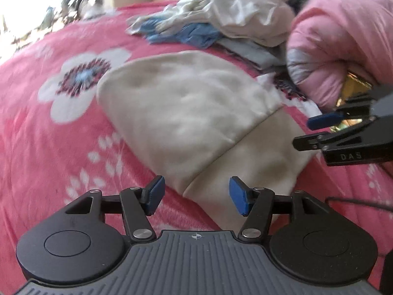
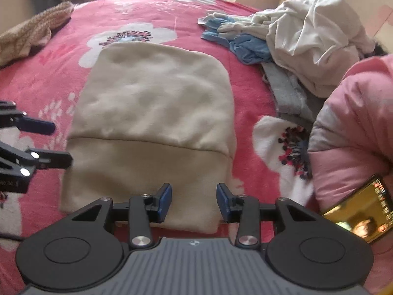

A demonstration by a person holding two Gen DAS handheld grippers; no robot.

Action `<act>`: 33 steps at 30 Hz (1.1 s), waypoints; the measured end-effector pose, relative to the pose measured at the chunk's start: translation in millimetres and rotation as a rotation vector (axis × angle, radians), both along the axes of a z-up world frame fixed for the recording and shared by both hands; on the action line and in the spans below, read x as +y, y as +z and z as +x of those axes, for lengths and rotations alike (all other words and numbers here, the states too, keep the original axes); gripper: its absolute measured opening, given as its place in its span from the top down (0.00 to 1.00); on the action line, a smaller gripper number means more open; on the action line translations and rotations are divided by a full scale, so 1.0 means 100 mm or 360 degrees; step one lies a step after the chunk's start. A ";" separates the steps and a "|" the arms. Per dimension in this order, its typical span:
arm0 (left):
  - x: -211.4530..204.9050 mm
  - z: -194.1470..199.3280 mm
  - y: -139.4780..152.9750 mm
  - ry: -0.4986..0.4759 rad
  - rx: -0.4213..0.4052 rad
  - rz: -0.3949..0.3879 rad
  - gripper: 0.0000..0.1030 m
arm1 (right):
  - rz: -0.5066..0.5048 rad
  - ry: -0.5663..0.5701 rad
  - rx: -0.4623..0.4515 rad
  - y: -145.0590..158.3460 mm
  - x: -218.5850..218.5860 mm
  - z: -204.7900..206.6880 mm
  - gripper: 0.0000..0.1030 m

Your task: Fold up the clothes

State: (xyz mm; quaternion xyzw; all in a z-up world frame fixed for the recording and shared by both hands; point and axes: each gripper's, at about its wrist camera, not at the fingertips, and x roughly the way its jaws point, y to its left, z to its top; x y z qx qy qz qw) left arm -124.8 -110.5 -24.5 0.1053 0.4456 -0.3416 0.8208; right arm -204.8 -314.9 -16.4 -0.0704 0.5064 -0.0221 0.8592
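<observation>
Your cream garment [image 2: 152, 123] lies flat on the bed [image 2: 245, 113], long axis running near to far, its near hem just beyond your right gripper [image 2: 194, 200]; left gripper [image 1: 195, 195] alongside, both jaws wide, empty.

My left gripper [image 1: 195, 195] and right gripper [image 2: 194, 202] look alike: matte black linkage arms with silver screws, round black discs on each side, a ribbed grey body bearing a small crosshair mark, and blue pads [image 1: 154, 195] on the fingertips.
</observation>
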 end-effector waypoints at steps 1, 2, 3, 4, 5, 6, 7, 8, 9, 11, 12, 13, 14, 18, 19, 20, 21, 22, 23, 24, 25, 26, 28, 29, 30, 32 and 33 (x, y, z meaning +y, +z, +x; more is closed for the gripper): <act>0.00 0.00 0.00 0.0008 0.0003 0.0002 0.43 | -0.0014 0.0001 0.0004 -0.01 0.00 -0.01 0.56; 0.00 0.00 0.00 0.0015 0.0004 0.0005 0.42 | -0.0021 0.0000 0.0008 -0.02 0.00 -0.01 0.55; 0.00 0.00 0.00 0.0020 -0.0001 0.0011 0.41 | -0.0016 -0.0003 0.0017 -0.03 0.00 -0.02 0.55; 0.00 -0.01 0.00 0.0026 -0.0003 0.0017 0.40 | -0.0010 -0.0007 0.0030 -0.04 -0.01 -0.03 0.55; 0.00 0.00 0.00 0.0034 0.0001 0.0020 0.40 | -0.0006 -0.0005 0.0047 -0.05 -0.01 -0.05 0.54; 0.00 0.00 0.00 0.0044 0.0010 0.0018 0.40 | -0.0008 0.0003 0.0069 -0.07 0.01 -0.06 0.54; 0.00 0.01 0.00 0.0056 0.0024 0.0015 0.40 | -0.0011 0.0013 0.0088 -0.09 0.02 -0.08 0.54; 0.00 0.02 0.01 0.0065 0.0033 0.0014 0.40 | -0.0016 0.0022 0.0103 -0.11 0.03 -0.10 0.53; -0.01 0.02 0.01 0.0073 0.0042 0.0013 0.40 | -0.0019 0.0026 0.0117 -0.12 0.05 -0.11 0.53; -0.01 0.02 0.01 0.0083 0.0053 0.0013 0.40 | -0.0018 0.0032 0.0133 -0.14 0.06 -0.13 0.53; -0.02 0.02 0.01 0.0085 0.0054 0.0015 0.40 | -0.0017 0.0034 0.0138 -0.15 0.07 -0.14 0.51; -0.02 0.01 0.01 0.0088 0.0054 0.0016 0.40 | -0.0015 0.0036 0.0144 -0.16 0.08 -0.14 0.51; -0.02 0.01 0.01 0.0091 0.0055 0.0017 0.40 | -0.0013 0.0039 0.0149 -0.17 0.09 -0.15 0.48; -0.02 0.00 0.02 0.0106 0.0068 0.0015 0.40 | -0.0014 0.0062 0.0160 -0.17 0.14 -0.18 0.40; -0.02 -0.01 0.02 0.0111 0.0075 0.0011 0.39 | -0.0013 0.0067 0.0161 -0.16 0.15 -0.18 0.40; -0.01 -0.02 0.03 0.0110 0.0088 0.0005 0.39 | -0.0013 0.0072 0.0164 -0.16 0.16 -0.19 0.38; -0.01 -0.03 0.03 0.0110 0.0105 -0.0001 0.38 | -0.0014 0.0078 0.0170 -0.17 0.17 -0.19 0.37; -0.01 -0.04 0.03 0.0115 0.0120 -0.0005 0.37 | -0.0015 0.0083 0.0176 -0.18 0.18 -0.20 0.36; -0.01 -0.06 0.03 0.0119 0.0132 -0.0011 0.36 | -0.0016 0.0088 0.0182 -0.18 0.19 -0.21 0.35; 0.00 -0.08 0.04 0.0121 0.0138 -0.0019 0.36 | -0.0014 0.0092 0.0187 -0.19 0.19 -0.21 0.34; 0.00 -0.10 0.05 0.0116 0.0140 -0.0029 0.33 | -0.0012 0.0094 0.0191 -0.19 0.20 -0.22 0.33; 0.00 -0.12 0.06 0.0107 0.0140 -0.0036 0.32 | -0.0010 0.0097 0.0195 -0.20 0.21 -0.23 0.32; -0.01 -0.16 0.07 0.0094 0.0134 -0.0040 0.30 | -0.0013 0.0100 0.0202 -0.20 0.22 -0.24 0.31; -0.02 -0.16 0.07 0.0092 0.0129 -0.0035 0.30 | -0.0015 0.0102 0.0204 -0.21 0.23 -0.25 0.31; -0.02 -0.16 0.07 0.0095 0.0128 -0.0031 0.30 | -0.0019 0.0105 0.0206 -0.21 0.23 -0.25 0.30; -0.02 -0.16 0.07 0.0104 0.0135 -0.0029 0.30 | -0.0027 0.0109 0.0207 -0.21 0.24 -0.26 0.29; -0.01 -0.15 0.07 0.0108 0.0138 -0.0027 0.30 | -0.0031 0.0111 0.0207 -0.21 0.24 -0.26 0.28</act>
